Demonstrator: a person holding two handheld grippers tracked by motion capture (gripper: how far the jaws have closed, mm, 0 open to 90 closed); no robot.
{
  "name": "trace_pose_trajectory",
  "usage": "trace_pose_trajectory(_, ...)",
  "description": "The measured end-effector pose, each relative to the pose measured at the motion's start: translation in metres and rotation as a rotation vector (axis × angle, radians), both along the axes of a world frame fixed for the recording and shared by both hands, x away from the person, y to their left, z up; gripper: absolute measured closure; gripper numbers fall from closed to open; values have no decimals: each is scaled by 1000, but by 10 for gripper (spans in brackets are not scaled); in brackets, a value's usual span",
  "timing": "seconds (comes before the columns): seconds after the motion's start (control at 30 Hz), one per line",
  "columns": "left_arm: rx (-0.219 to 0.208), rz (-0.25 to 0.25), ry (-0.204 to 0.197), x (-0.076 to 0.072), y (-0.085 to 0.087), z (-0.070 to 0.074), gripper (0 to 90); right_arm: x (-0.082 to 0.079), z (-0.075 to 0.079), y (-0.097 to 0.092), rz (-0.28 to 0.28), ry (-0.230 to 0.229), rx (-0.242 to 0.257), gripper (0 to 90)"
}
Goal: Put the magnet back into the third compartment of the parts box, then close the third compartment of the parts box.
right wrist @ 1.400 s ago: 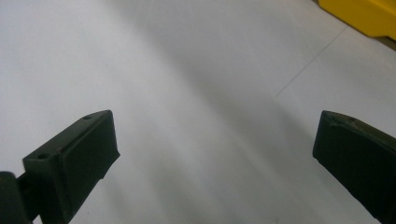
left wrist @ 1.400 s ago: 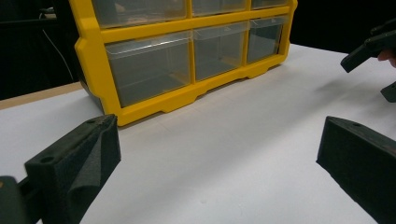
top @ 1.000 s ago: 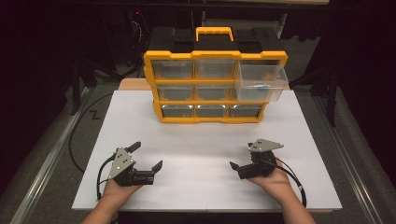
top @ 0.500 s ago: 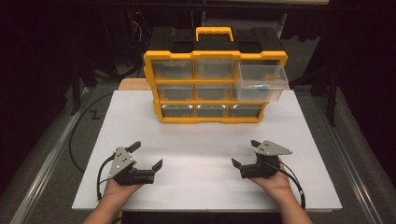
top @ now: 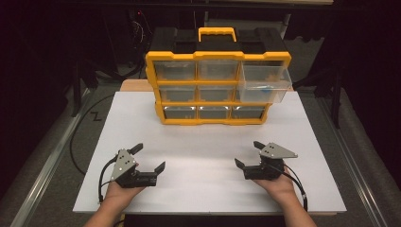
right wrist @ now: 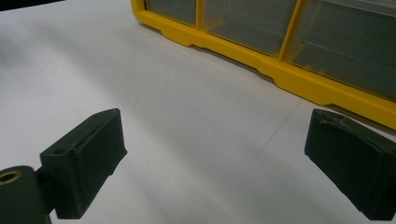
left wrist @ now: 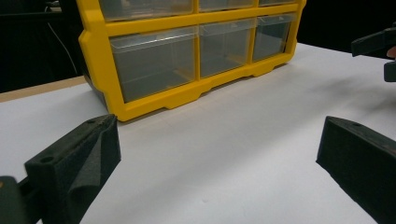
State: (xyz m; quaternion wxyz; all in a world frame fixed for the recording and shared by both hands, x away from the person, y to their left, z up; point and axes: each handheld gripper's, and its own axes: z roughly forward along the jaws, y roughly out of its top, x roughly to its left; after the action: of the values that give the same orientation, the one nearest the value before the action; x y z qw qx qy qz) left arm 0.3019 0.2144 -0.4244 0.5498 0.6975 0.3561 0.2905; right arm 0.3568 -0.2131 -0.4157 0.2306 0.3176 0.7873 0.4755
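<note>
Organizer (top: 215, 82) sitting far on surface (top: 208, 142), top-right drawer (top: 264, 82) sticking out; both tools resting near, jaws apart, gripping nothing yet.

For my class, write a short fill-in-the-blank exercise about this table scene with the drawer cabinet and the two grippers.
1. The frame of the drawer cabinet is coloured ____.
2. The one drawer pulled out sits in the top row at the ____ end in the high view.
3. The jaws of the left gripper and right gripper are both ____.
4. The cabinet stands on a ____ board.

Missing words: yellow; right; open; white
</note>
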Motion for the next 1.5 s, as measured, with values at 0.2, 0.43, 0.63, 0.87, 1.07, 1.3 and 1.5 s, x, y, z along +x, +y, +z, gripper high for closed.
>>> trace_pose_trajectory(0.2, -5, 17, 12, 0, 2, -1, 2, 0, 0, 0, 0, -9, 11, 88)
trace_pose_trajectory(0.43, 5, 26, 10, 1, 1, -1, 3, -1, 2, 0, -1, -28, 31, 151)
trace_pose_trajectory(0.63, 11, 25, 17, -1, 0, -2, 3, -4, 4, -1, -8, -72, 22, 294)
trace_pose_trajectory(0.87, 4, 20, 16, -2, 0, -1, 3, -8, 8, -1, -27, -112, 29, 525)
trace_pose_trajectory(1.07, 8, 11, 9, -3, 0, -1, 3, -10, 12, 0, -56, -143, 35, 682)
trace_pose_trajectory(1.3, 4, 0, -4, -5, -1, 1, 3, -12, 12, 3, -53, -154, 26, 833)
trace_pose_trajectory(1.5, 5, -5, 1, -3, -1, 1, 4, -13, 16, 3, -77, -162, 36, 900)
